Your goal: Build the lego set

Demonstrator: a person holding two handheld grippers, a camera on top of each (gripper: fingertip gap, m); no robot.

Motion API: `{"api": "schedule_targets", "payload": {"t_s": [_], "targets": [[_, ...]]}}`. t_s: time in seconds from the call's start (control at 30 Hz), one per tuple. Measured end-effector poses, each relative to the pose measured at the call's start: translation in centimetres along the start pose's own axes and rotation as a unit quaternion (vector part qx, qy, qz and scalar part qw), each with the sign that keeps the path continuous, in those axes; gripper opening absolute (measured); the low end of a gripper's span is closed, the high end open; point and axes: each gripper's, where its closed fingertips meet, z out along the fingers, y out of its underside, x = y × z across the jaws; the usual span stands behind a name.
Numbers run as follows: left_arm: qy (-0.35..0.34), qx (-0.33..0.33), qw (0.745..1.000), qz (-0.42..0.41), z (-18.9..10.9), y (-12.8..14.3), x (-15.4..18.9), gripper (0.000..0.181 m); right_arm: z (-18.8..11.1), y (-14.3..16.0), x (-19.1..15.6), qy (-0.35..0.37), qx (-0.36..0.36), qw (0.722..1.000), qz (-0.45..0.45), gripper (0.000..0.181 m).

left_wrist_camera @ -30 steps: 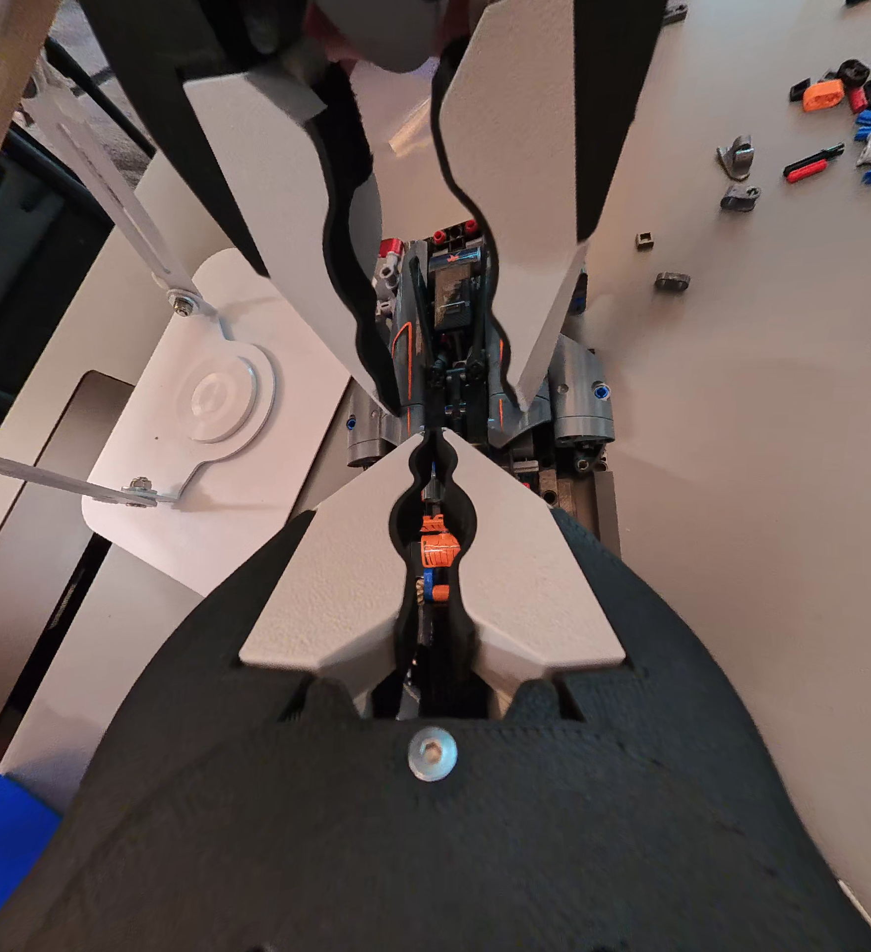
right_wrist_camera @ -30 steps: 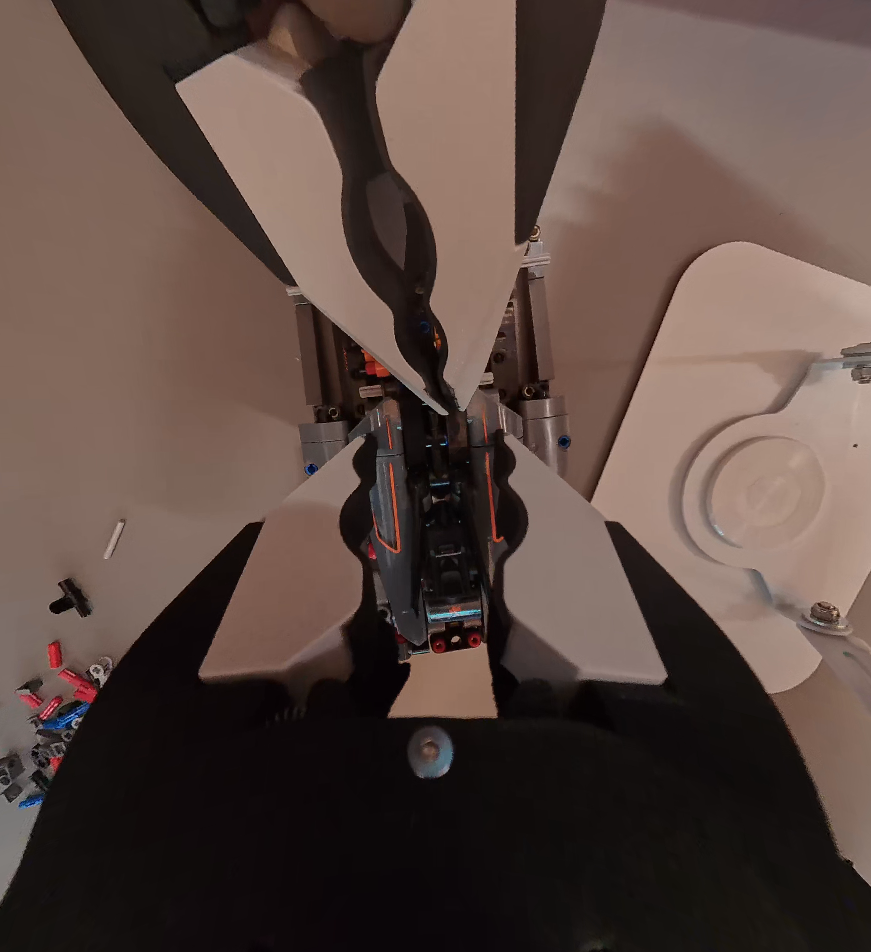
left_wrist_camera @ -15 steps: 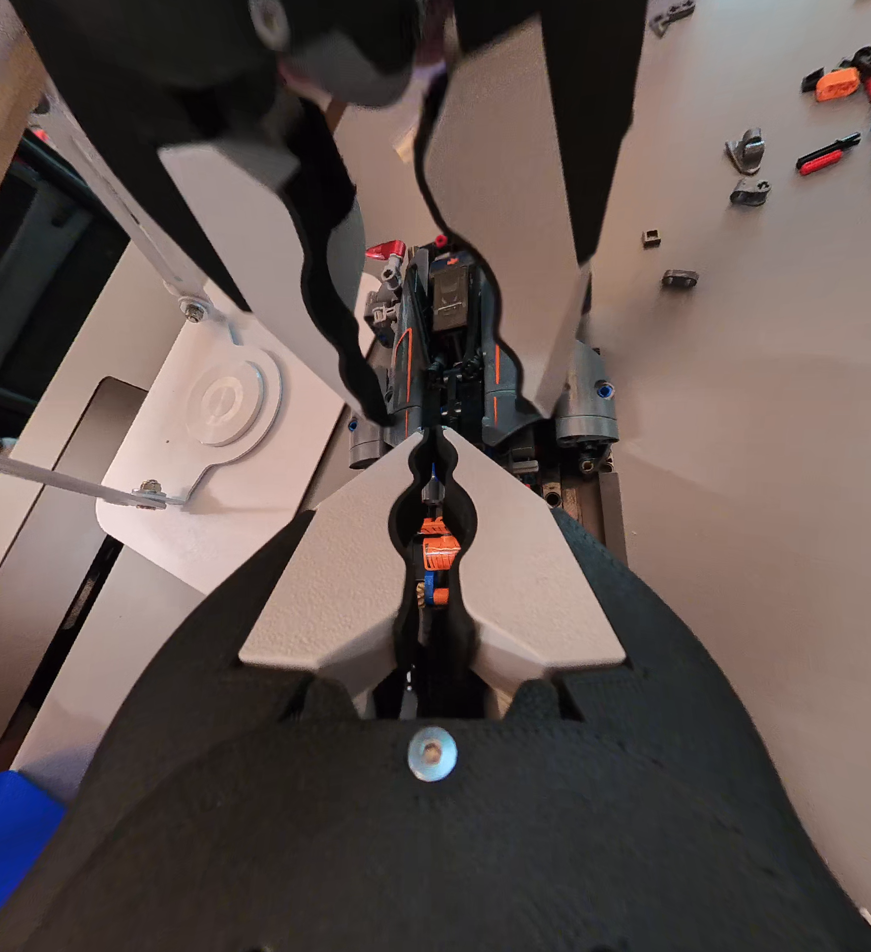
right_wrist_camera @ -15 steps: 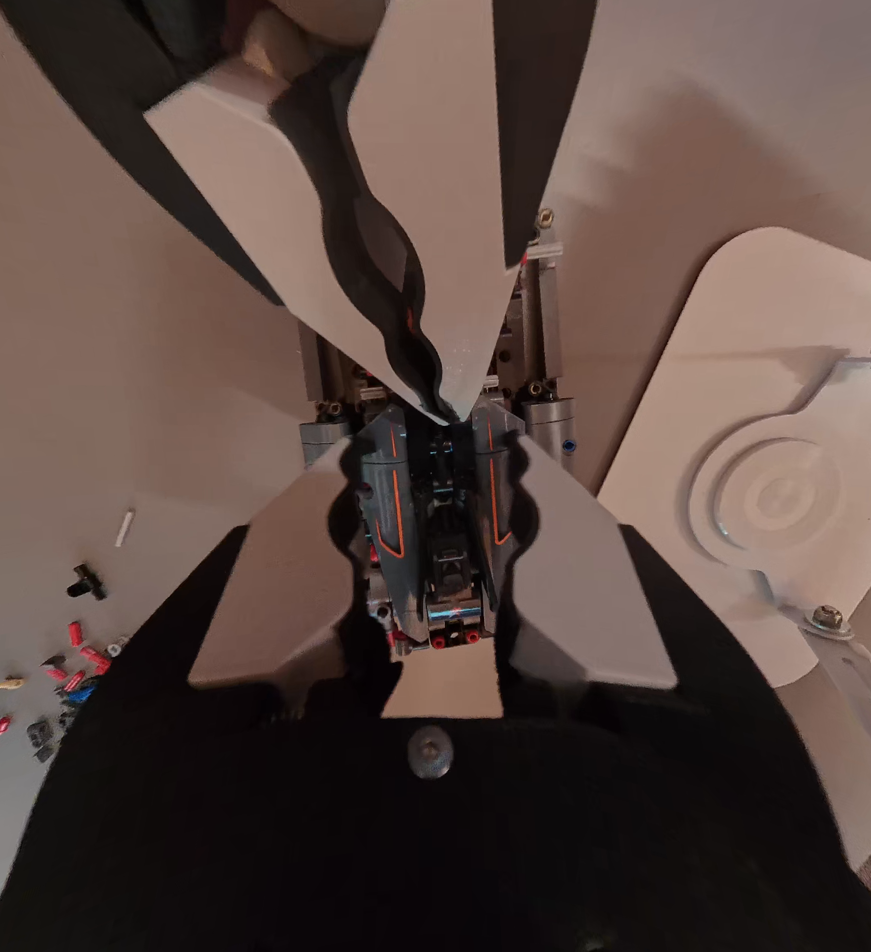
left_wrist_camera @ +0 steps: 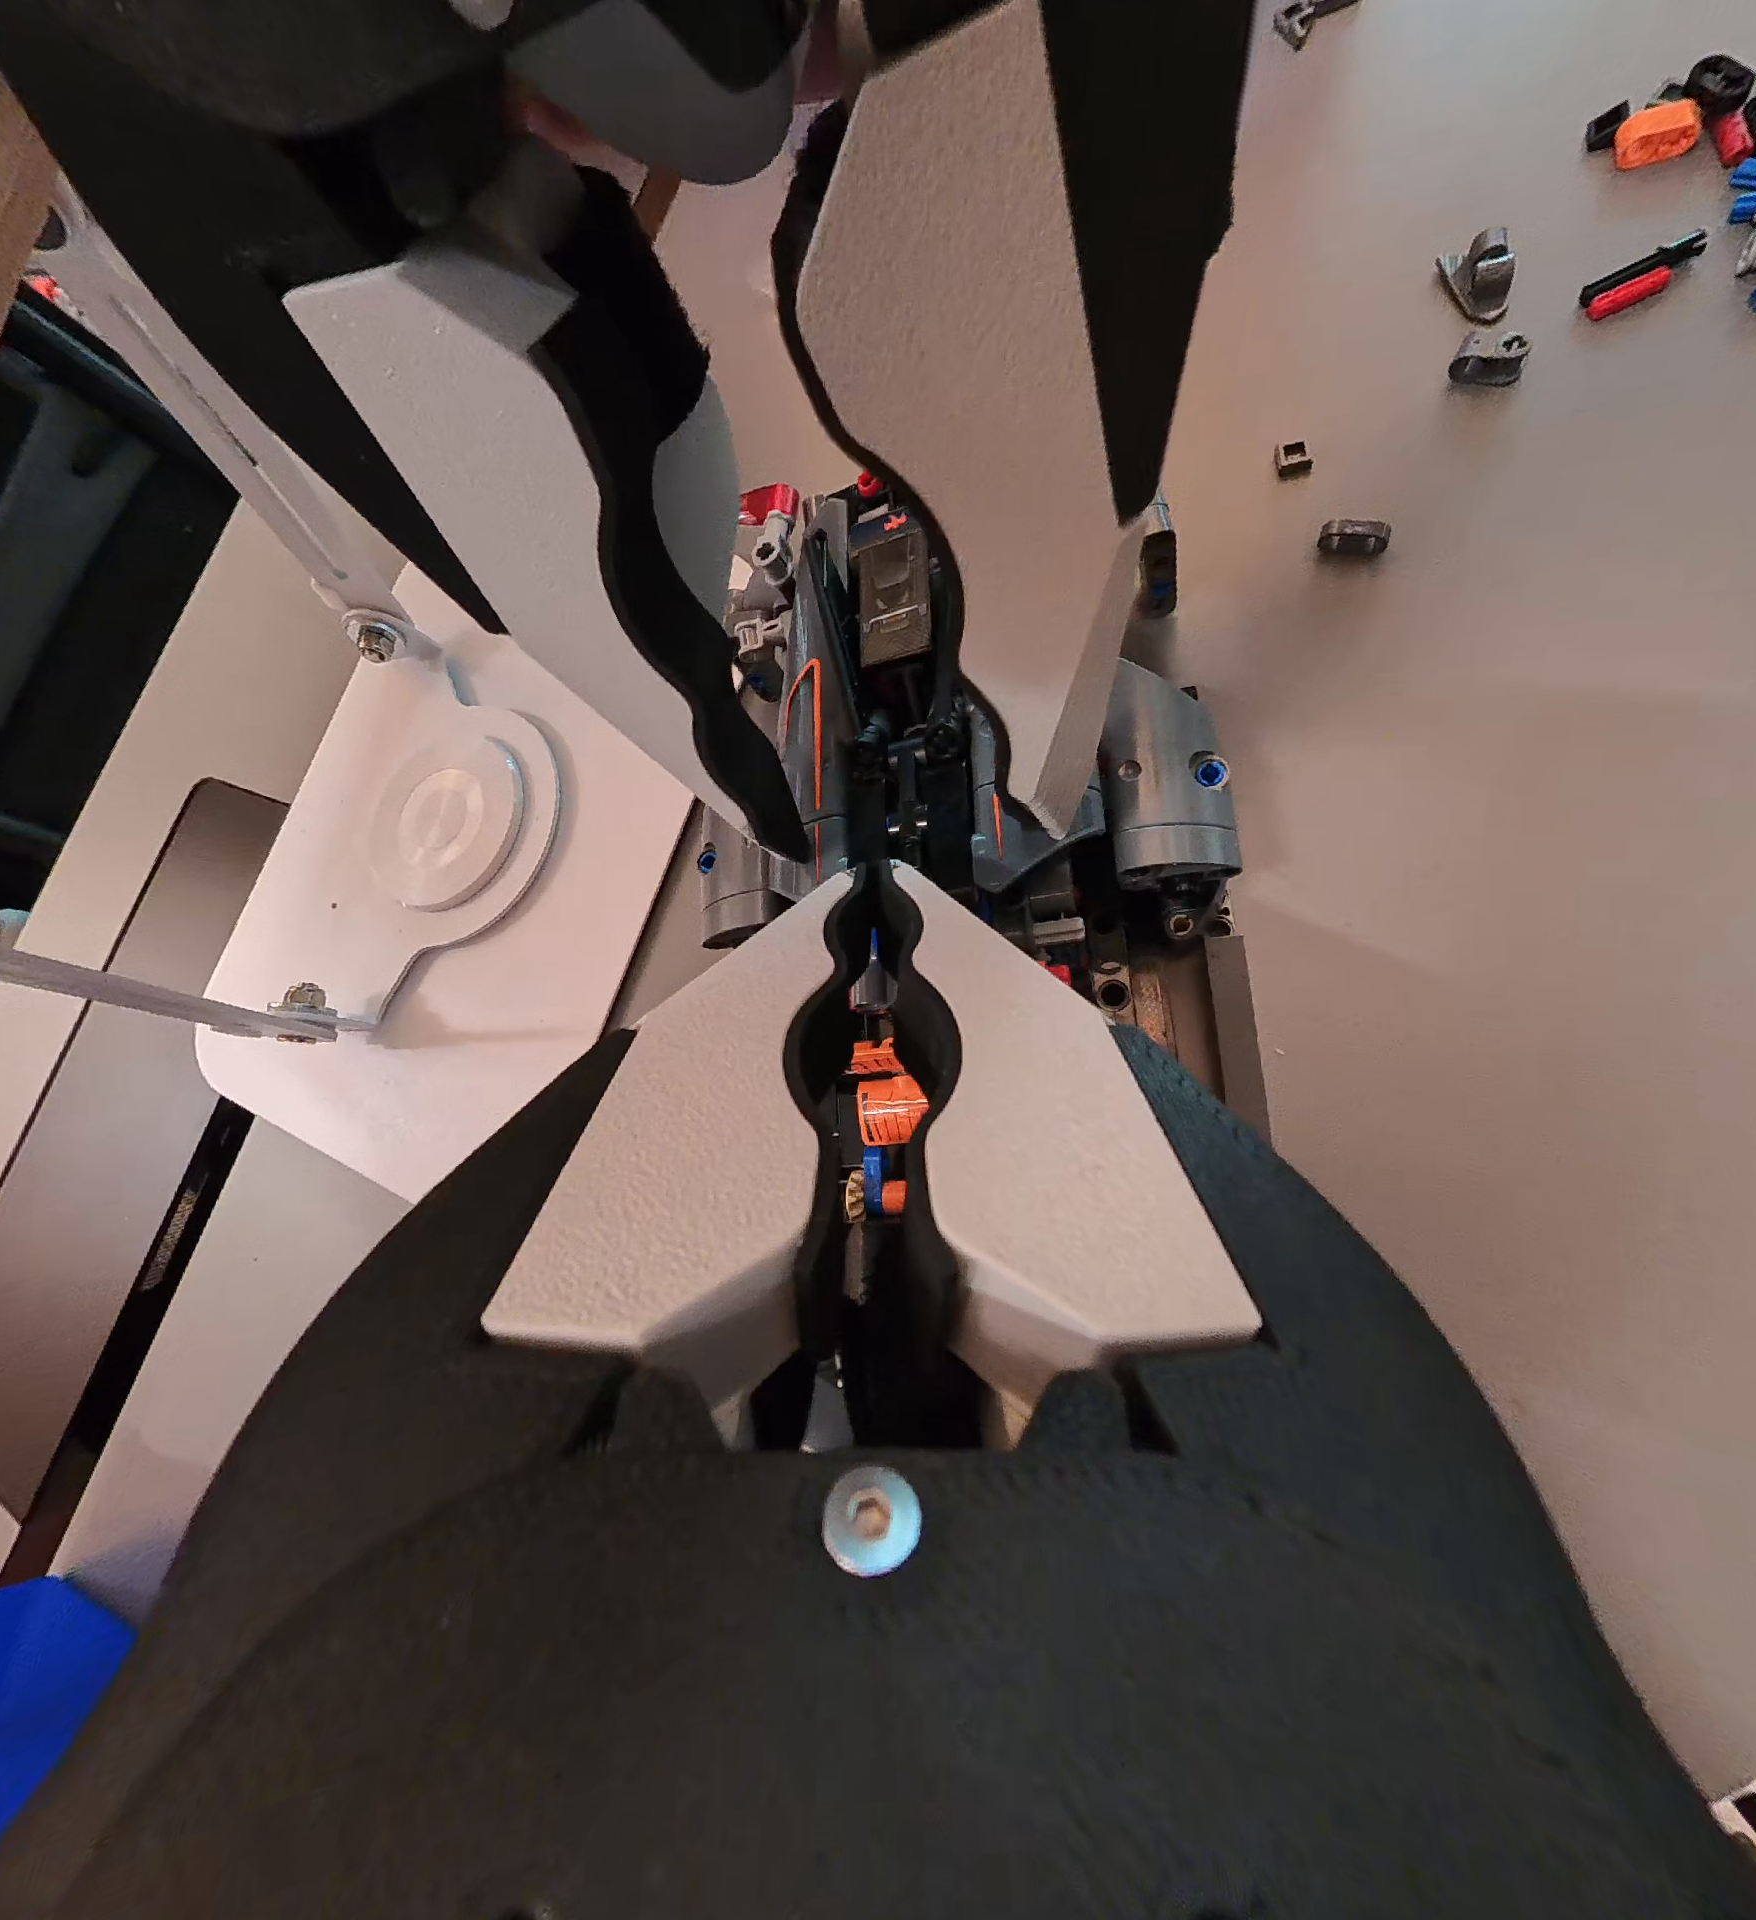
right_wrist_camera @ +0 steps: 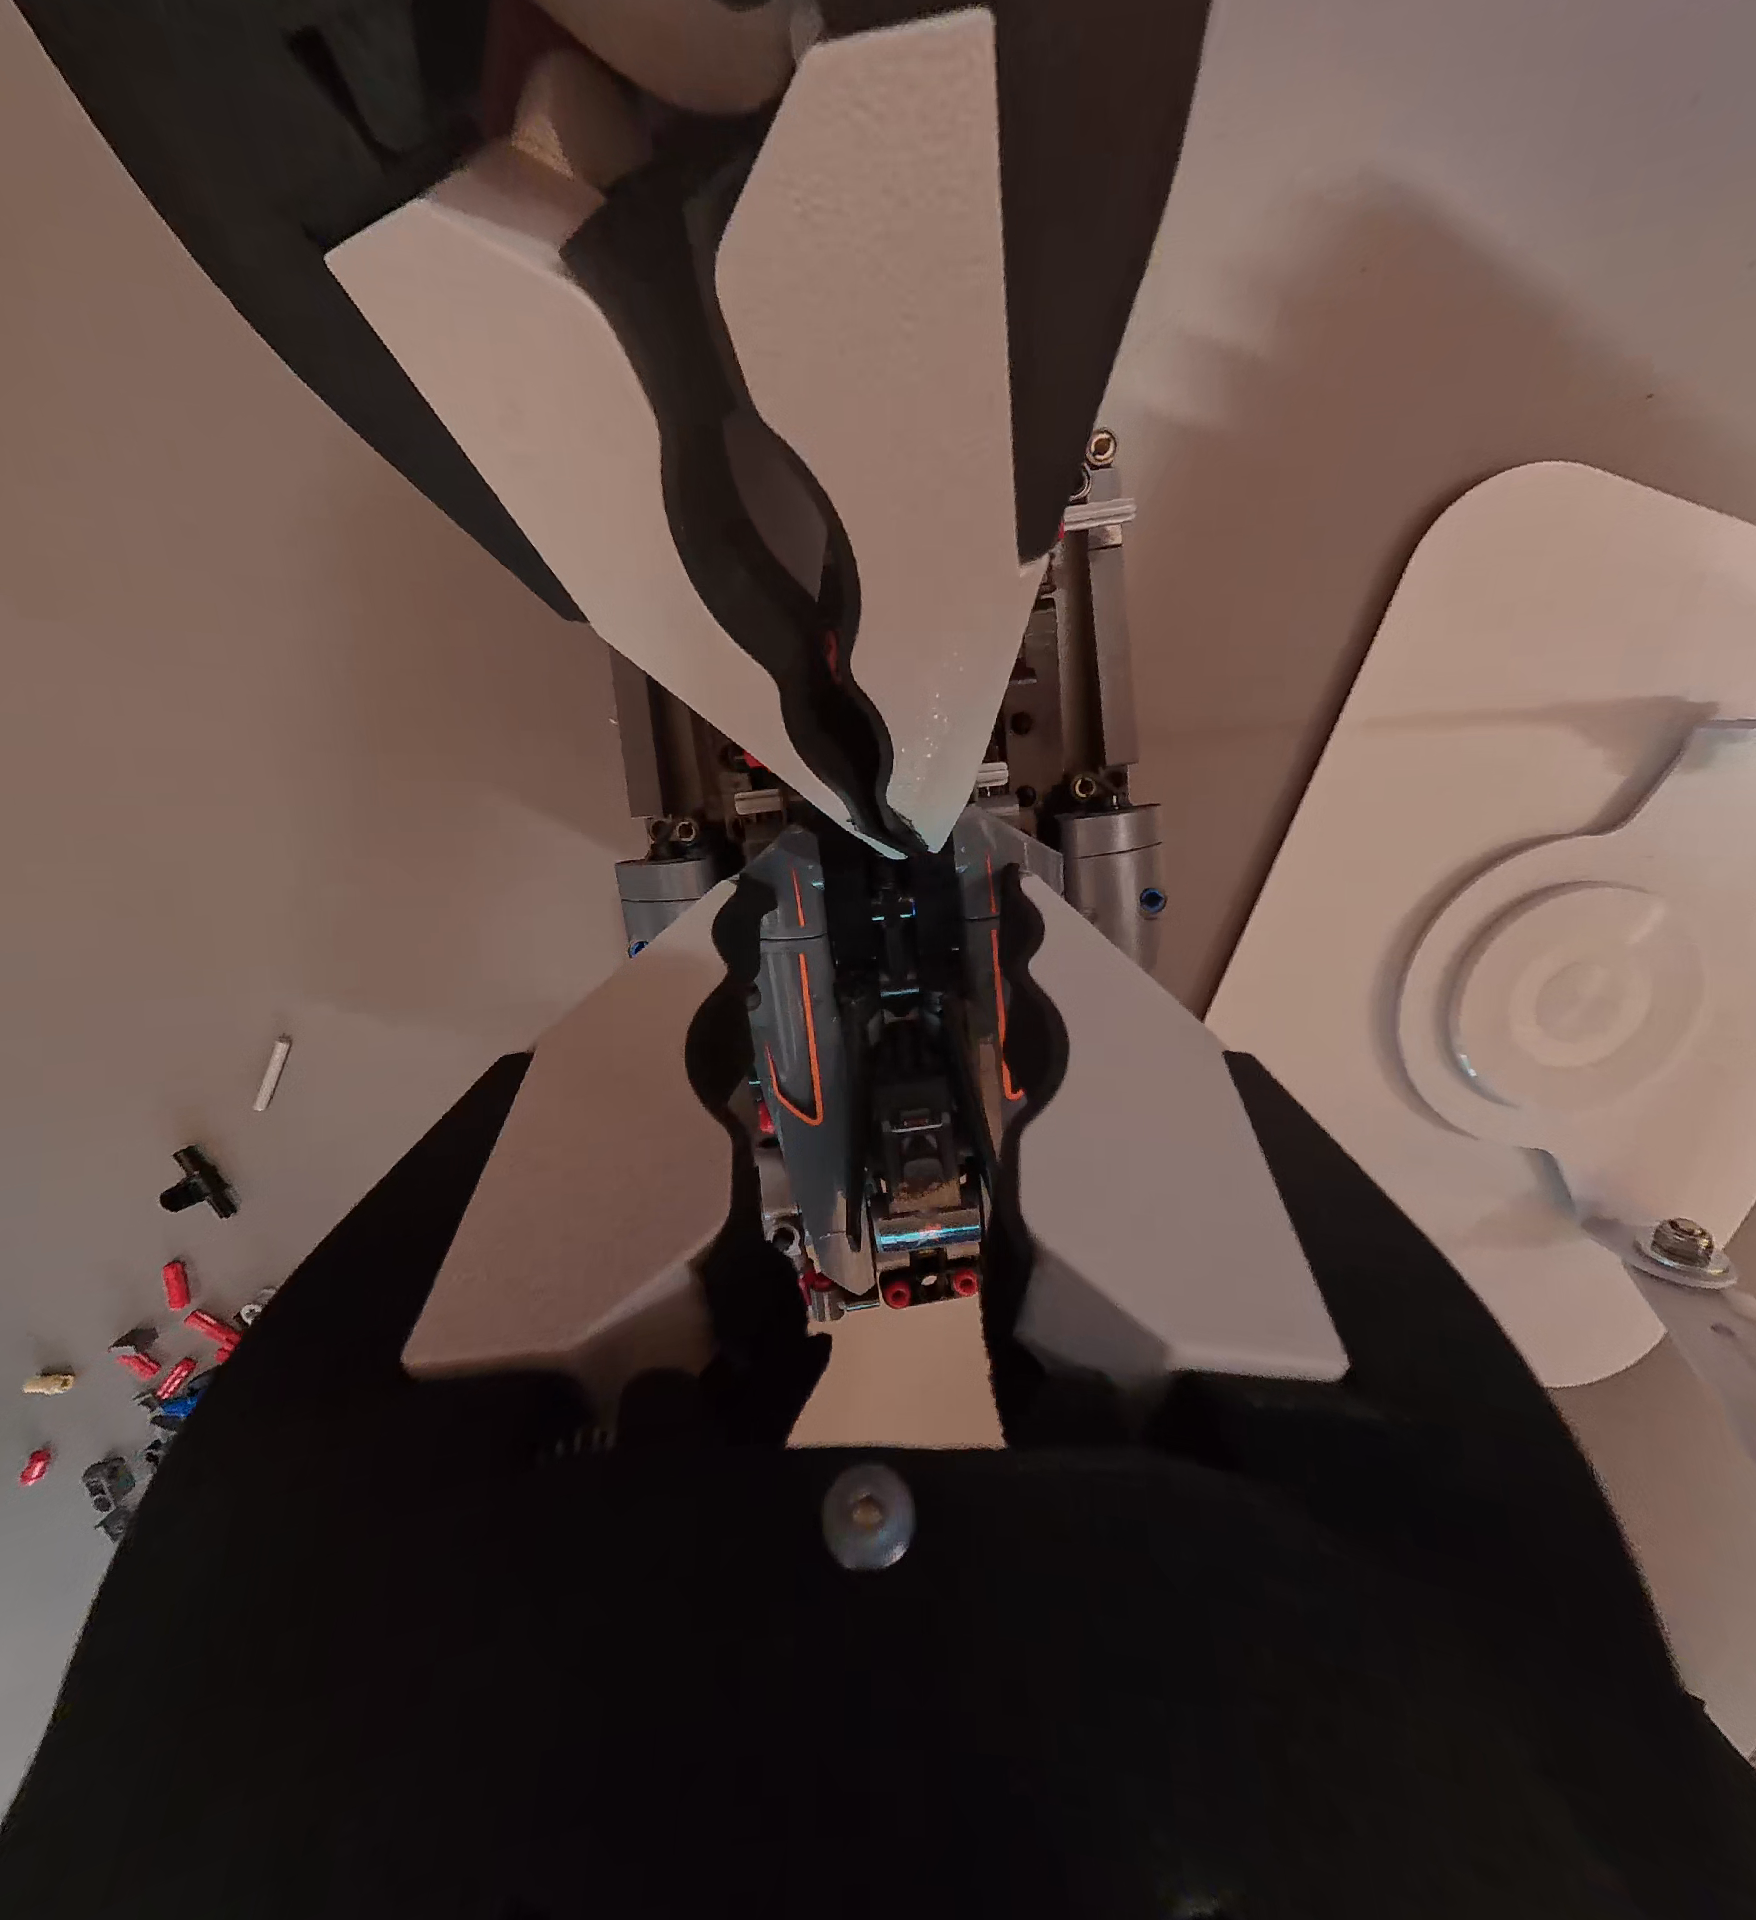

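Tabletop [left_wrist_camera: 1539, 1143]: pale, matte. A white plate with a round metal disc [left_wrist_camera: 417, 831] lies flat on it, just beside the model and toward the edge where the dark gap shows in the left wrist view.

Lego model [right_wrist_camera: 874, 1091]: large dark grey vehicle body with orange striping, resting on the tabletop between the two grippers. Body panels, grey cylindrical side pods and an orange internal block are already fitted. Judgement: the build is well advanced, with the main body assembled.

Right gripper [right_wrist_camera: 879, 904]: jaws spread, straddling the narrow end of the model on both flanks. Contact with the panels cannot be told; the opening looks a little wider than the body.

Left gripper [left_wrist_camera: 874, 883]: jaws nearly together at the tips, over the model's centre line at the opposite end. A thin blue and grey part sits between them, but a firm grip cannot be confirmed.

Loose parts [left_wrist_camera: 1747, 156]: red, blue, black and orange pins and connectors scattered toward the far corner, well apart from the model. A few grey pieces lie nearer, and one white rod [right_wrist_camera: 271, 1075]. Judgement: these remain to be fitted, so the set is unfinished.
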Motion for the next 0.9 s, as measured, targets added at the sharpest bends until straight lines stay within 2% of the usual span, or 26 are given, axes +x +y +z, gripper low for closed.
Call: {"api": "schedule_targets", "payload": {"t_s": [0.2, 0.33, 0.4, 0.5, 0.73, 0.9], "targets": [[-0.005, 0.002, 1.000, 0.004, 0.0, 0.0, 0.0, 0.000, 0.0, 0.0, 0.0, 0.001, -0.006, 1.000, 0.002, 0.044], [-0.001, 0.032, 0.999, -0.018, -2.2, -0.8, -1.5, 0.000, -0.9, -1.4, 0.0, 0.020, 0.024, 0.999, -0.012, 0.034], [0.009, 0.019, 1.000, -0.021, -2.6, -0.3, -1.5, 0.000, -0.8, -1.6, 0.1, 0.021, 0.023, 0.999, -0.014, 0.033], [0.014, 0.004, 1.000, -0.007, -1.9, 0.5, -0.3, 0.000, 0.2, -1.7, -0.1, 0.017, 0.008, 1.000, -0.023, 0.034], [0.011, 0.014, 1.000, 0.010, -1.7, 0.6, 0.4, 0.000, 0.4, -2.8, -0.5, 0.012, 0.004, 0.999, -0.030, 0.033], [0.017, 0.001, 1.000, 0.016, -1.5, 1.0, 0.7, 0.000, 1.1, -1.5, -0.1, 0.008, -0.039, 0.999, -0.023, 0.044]]}}
